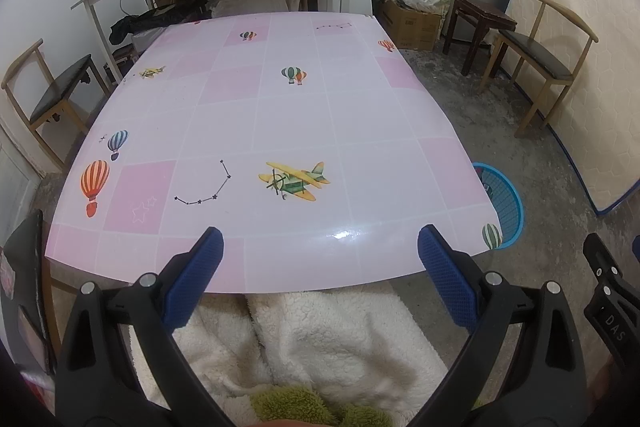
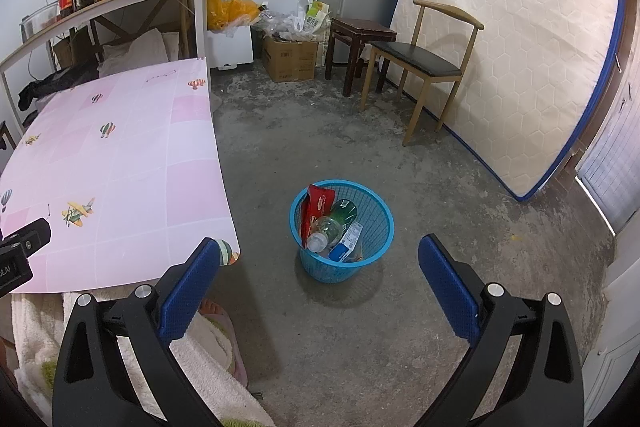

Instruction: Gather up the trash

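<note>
Trash fills a blue mesh basket (image 2: 341,232) standing on the concrete floor (image 2: 420,187) just beside the near corner of the counter (image 2: 120,163): a red snack wrapper (image 2: 316,213) leans against its left wall, a clear plastic bottle (image 2: 326,232) with a green label lies slanted across the middle, and a white-and-blue packet (image 2: 347,242) sits by it. The right tool (image 2: 319,253) hangs above the floor in front of the basket, its blue pads spread wide and gripping nothing. The left tool (image 1: 320,242) hovers over the counter's near edge, jaws likewise wide apart and empty; from that side only part of the basket's rim (image 1: 506,205) shows past the counter's right corner. A wooden chair (image 2: 424,67) stands against a propped mattress (image 2: 520,47) beyond
</note>
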Demonstrator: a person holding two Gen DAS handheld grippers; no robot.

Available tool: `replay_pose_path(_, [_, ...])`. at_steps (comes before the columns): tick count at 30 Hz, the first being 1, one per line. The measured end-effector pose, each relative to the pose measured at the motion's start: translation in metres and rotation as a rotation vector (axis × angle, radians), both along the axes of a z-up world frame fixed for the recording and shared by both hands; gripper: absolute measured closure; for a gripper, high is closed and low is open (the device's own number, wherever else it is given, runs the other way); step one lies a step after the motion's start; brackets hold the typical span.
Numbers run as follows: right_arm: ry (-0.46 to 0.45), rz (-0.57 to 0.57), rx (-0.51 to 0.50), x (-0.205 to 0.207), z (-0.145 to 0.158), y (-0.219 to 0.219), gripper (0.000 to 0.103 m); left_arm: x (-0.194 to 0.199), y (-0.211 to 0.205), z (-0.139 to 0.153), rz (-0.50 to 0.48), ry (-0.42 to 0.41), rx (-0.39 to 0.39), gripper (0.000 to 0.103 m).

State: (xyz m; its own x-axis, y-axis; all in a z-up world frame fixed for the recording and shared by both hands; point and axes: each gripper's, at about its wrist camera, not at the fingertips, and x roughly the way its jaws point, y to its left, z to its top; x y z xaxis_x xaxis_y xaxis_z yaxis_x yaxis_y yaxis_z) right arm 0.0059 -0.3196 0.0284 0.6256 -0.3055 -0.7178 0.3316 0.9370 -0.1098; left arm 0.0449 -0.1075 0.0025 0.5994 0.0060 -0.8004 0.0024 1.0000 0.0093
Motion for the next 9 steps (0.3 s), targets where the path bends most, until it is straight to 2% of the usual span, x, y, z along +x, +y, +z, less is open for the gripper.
replay_pose_path(9, [-0.003, -0.007, 0.001, -0.0002, 0.0003, -0.0003, 0.006, -0.0014, 0.0004, -0.0001, 0.000, -0.001, -0.002, 0.009])
